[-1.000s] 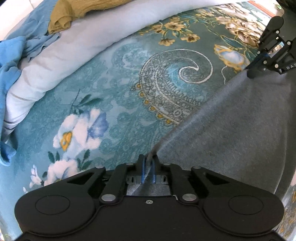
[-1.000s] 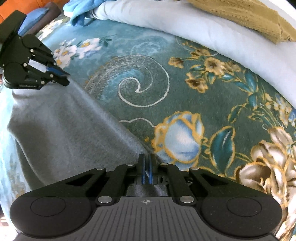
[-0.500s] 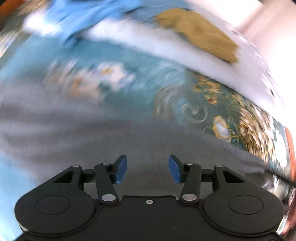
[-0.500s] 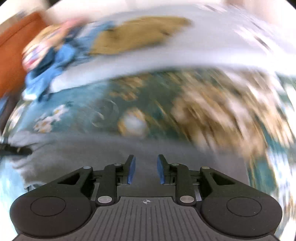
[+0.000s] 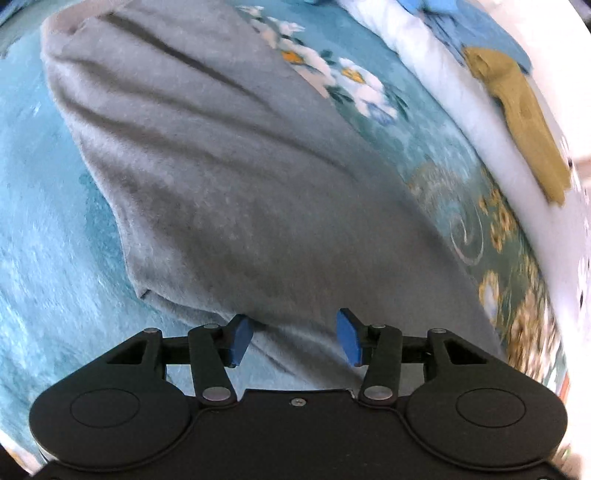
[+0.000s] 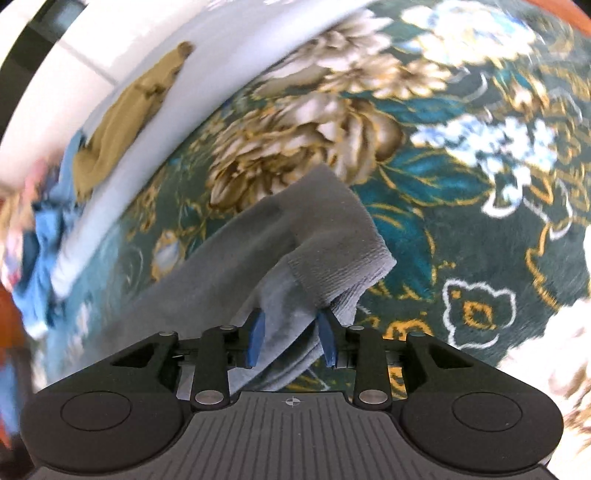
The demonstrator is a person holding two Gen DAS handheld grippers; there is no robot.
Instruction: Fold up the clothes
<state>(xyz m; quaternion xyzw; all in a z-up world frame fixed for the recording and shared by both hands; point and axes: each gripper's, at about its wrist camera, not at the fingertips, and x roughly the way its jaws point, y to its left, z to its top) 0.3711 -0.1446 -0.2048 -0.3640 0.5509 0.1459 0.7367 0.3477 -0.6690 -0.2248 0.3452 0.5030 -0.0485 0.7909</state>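
A grey garment [image 5: 221,184] lies in soft folds on the floral bedspread [image 5: 55,258]. My left gripper [image 5: 294,339] hovers over its near edge, pointing steeply down. It is open, and its blue pads [image 5: 240,339] are clear of the cloth. In the right wrist view, a ribbed end of the same grey garment [image 6: 295,236] lies doubled over. My right gripper [image 6: 291,339] is just above it with its jaws opening. The cloth shows between the blue pads [image 6: 256,339], which do not pinch it.
A white pillow or rolled sheet [image 5: 461,110] runs along the far side of the bed. On it lie a mustard garment [image 5: 524,118] [image 6: 122,122] and blue clothes [image 5: 443,14] [image 6: 40,229]. The dark floral bedspread [image 6: 461,184] extends to the right of the right gripper.
A second ago both grippers were shut on edges of the grey garment. Both have let go and opened. Both have rolled and swept sideways, and the garment now lies on the bed.
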